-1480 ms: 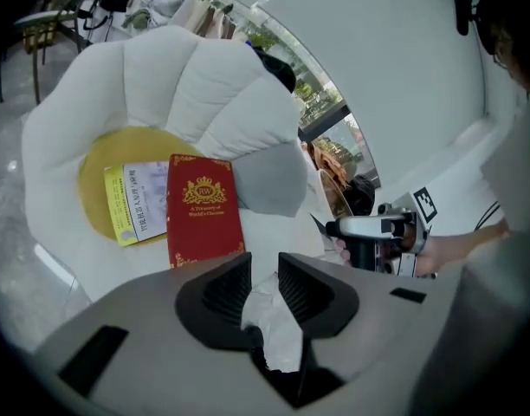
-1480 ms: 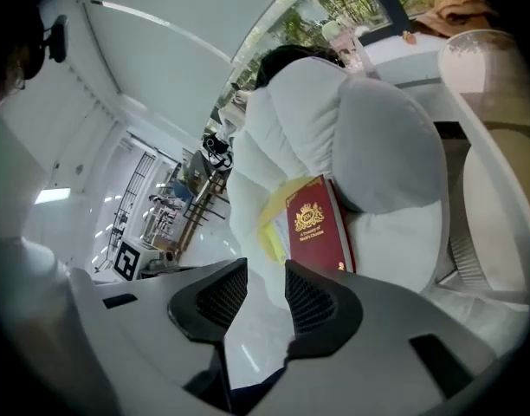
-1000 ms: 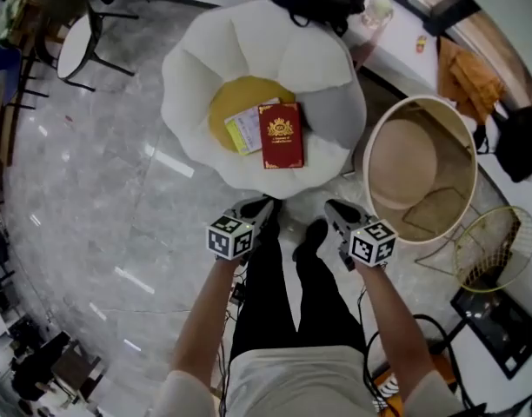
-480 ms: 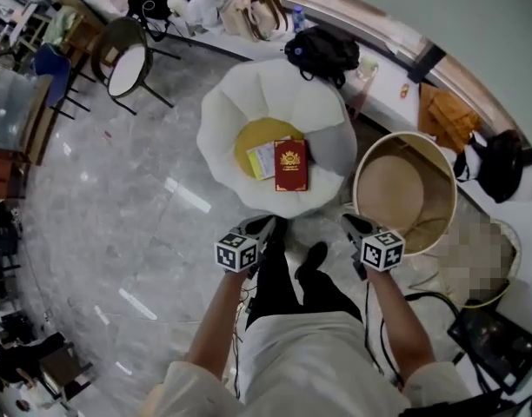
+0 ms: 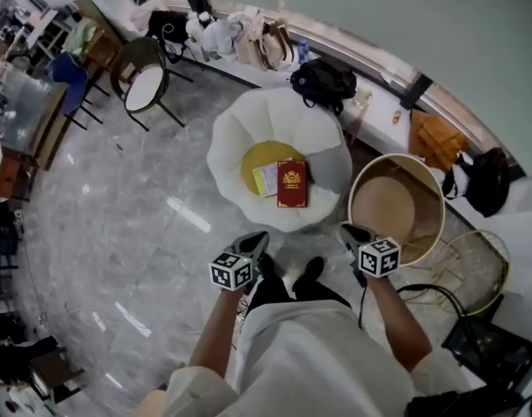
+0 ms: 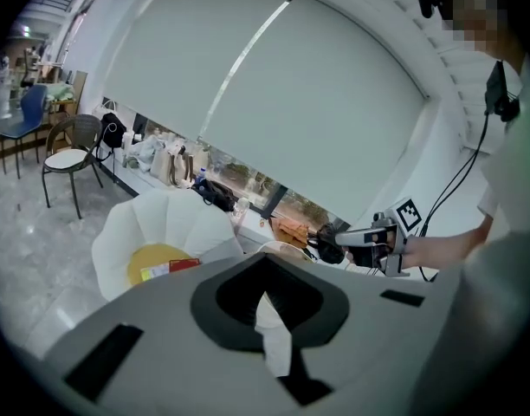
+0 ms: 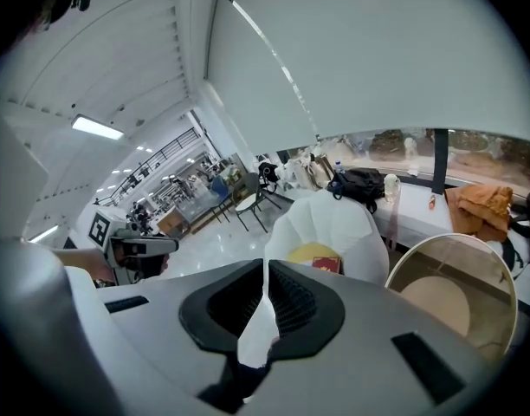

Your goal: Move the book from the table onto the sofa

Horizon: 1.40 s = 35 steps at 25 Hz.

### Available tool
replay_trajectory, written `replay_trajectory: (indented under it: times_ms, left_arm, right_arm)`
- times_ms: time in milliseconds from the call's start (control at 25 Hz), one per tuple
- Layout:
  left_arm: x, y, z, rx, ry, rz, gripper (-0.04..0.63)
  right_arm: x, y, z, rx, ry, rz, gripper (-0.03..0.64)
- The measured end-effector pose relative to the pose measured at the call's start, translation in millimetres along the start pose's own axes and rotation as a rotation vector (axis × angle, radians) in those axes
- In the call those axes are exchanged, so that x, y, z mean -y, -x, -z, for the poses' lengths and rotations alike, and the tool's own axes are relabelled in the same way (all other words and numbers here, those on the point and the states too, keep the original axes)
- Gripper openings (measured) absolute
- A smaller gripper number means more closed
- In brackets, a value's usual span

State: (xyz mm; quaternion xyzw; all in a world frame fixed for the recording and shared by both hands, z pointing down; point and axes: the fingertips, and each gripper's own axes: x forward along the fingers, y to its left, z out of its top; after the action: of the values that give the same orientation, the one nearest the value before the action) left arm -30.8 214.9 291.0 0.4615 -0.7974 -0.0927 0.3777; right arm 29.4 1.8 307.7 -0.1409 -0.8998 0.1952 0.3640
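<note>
The red book [image 5: 291,184] lies flat on the yellow cushion [image 5: 264,156] of the white petal-shaped sofa [image 5: 240,137], beside a yellow-and-white booklet [image 5: 267,179]. My left gripper [image 5: 257,238] and right gripper [image 5: 349,230] hang shut and empty in front of my body, well short of the sofa. In the left gripper view the closed left gripper [image 6: 265,297] points toward the sofa [image 6: 161,224], where the book [image 6: 180,265] shows as a red strip. Past the shut right gripper [image 7: 263,280] in its own view, the book [image 7: 326,265] is small on the cushion.
A round beige table [image 5: 396,207] with a raised rim stands right of the sofa, a wire basket [image 5: 475,268] beyond it. A black backpack [image 5: 322,81] and bags line the window ledge behind. A chair [image 5: 144,85] stands at the far left on the marble floor.
Both grippers have risen, and my head with them, so the sofa and table look smaller and farther. The book stays put on the cushion. Both grippers stay shut.
</note>
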Motion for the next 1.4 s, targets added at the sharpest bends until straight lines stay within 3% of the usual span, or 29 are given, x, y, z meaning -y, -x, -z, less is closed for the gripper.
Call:
replay_trajectory:
  times_ms: [560, 1400]
  left_arm:
    - [10, 45, -50, 0.056, -0.07, 0.028, 0.0]
    - [7, 56, -49, 0.086, -0.027, 0.042, 0.001]
  right_arm:
    - [-56, 34, -53, 0.181, 0.121, 0.061, 0.041]
    - [-57, 50, -52, 0.207, 0.102, 0.102, 0.041]
